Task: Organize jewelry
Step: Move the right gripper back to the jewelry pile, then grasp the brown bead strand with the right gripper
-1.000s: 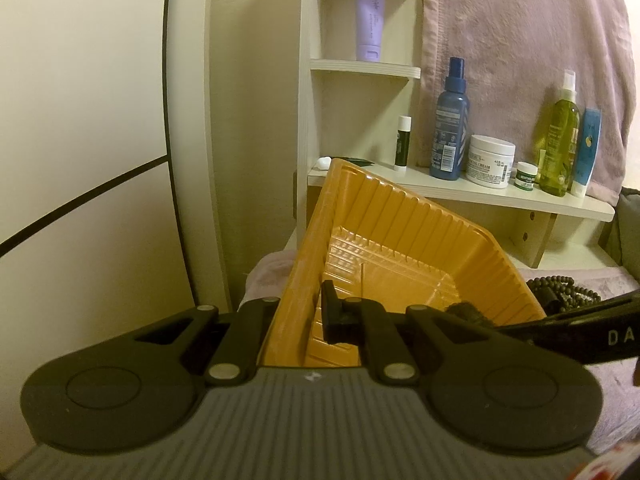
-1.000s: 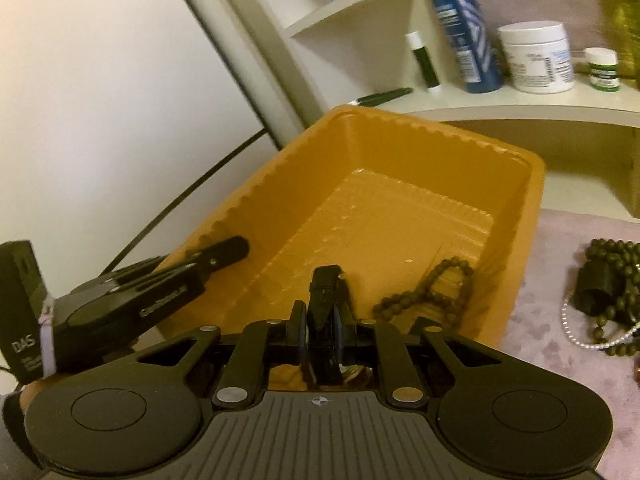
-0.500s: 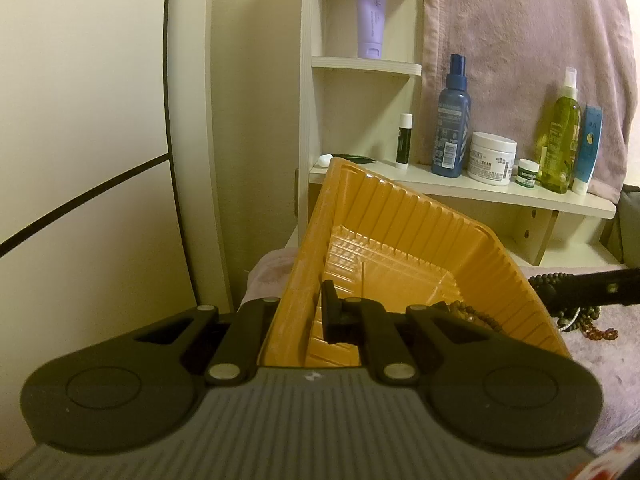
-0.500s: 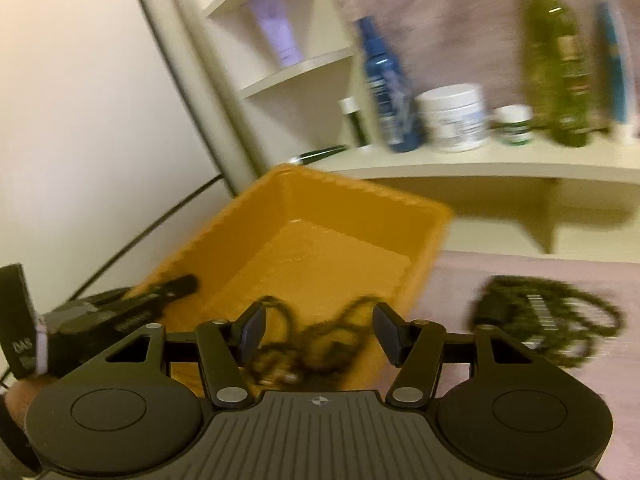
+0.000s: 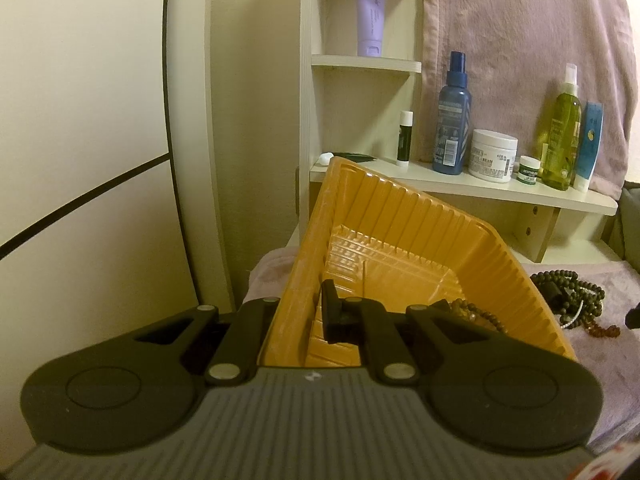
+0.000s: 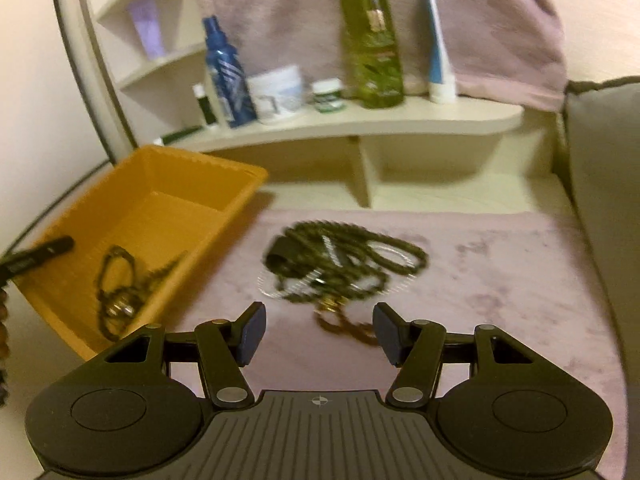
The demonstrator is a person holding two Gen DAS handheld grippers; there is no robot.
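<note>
Mauve cloth [image 6: 500, 280], orange tray [image 6: 168, 184] holding a bead strand [image 6: 116, 284]

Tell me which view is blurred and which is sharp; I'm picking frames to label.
Left wrist view: sharp, the orange tray and shelf bottles crisp, though fisheye bends the wall edge. Right wrist view: motion-smeared, the bead pile on the cloth and the shelf bottles soft; only the right claw itself reads clearly.

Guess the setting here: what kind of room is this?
Probably a bedroom or dressing corner at home. A shelf holds toiletries: a blue spray bottle, a cream jar, a green bottle. Tangled bead necklaces lie on a pink cloth beside an orange tray.
</note>
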